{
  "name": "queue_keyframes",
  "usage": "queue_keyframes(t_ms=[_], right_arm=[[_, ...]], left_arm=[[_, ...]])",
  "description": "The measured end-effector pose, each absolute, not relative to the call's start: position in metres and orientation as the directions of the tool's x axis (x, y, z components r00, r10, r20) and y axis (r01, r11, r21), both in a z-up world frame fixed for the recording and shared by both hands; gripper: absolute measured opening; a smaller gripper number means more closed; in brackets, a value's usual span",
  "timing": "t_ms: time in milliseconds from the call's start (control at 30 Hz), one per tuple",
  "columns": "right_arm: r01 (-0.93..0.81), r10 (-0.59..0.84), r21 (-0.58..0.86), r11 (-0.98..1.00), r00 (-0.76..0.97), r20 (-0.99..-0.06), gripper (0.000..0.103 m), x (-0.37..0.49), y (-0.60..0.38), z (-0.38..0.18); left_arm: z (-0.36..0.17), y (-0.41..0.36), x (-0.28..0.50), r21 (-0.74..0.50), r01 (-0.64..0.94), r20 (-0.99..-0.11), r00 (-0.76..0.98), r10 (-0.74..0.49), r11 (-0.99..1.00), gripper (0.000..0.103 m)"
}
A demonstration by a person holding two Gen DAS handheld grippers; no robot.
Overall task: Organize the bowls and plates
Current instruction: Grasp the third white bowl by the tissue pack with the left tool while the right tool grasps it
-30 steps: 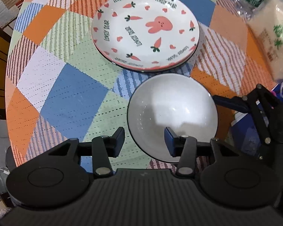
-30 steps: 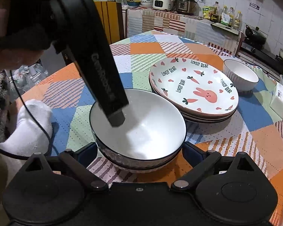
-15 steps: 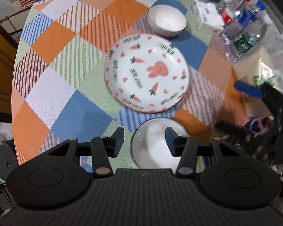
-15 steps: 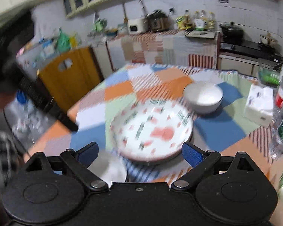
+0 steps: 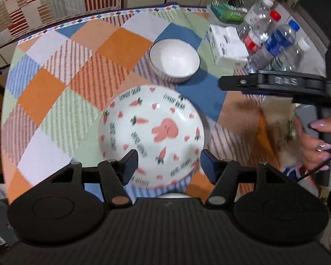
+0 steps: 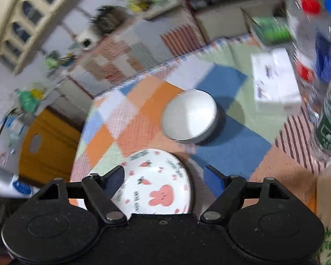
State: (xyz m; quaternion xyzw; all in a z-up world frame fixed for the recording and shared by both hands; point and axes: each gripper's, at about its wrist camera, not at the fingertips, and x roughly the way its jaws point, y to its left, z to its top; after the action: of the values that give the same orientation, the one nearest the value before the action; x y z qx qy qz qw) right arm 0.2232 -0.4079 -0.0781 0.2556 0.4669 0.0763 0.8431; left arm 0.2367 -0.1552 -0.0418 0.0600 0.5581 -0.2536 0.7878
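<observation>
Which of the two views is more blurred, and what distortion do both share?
Right wrist view: heavy motion smear across the kitchen background and bottles, the small bowl washed out to a flat grey disc. Left wrist view: sharper, only the rabbit plate lettering soft. Both: fisheye curving, which bends the table edge.

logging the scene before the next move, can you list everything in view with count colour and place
bunny plate: stacked, count unclear, white with pink carrots, table middle
small bowl: 1, white, beyond the plate
near bowl: 1, white, rim just showing under left claw
tissue pack: 1, white, right of small bowl
water bottles: several, clear with red, blue, white caps, far right
tablecloth: 1, orange-blue-green check
left claw: opening, nothing between
right claw: closing, nothing between
hand: 1, holding the right claw's handle
</observation>
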Motion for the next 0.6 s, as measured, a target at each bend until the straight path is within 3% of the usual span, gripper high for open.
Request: queue_keyframes(t_ms=[267, 600], right_arm=[[0.218, 0.3, 0.475, 0.853, 0.54, -0.787, 0.08, 0.28, -0.413, -0.116], [0.265, 0.139, 0.331, 0.906, 0.553, -0.822, 0.059, 0.335, -0.416, -0.148]], left_arm=[[-0.075, -0.161, 0.302, -0.27, 0.399, -0.847, 0.335, -0.413, 0.877, 0.063], [-0.131, -0.178, 0.375, -0.314, 0.335, -0.811, 0.391, -0.435, 0.888, 0.063]])
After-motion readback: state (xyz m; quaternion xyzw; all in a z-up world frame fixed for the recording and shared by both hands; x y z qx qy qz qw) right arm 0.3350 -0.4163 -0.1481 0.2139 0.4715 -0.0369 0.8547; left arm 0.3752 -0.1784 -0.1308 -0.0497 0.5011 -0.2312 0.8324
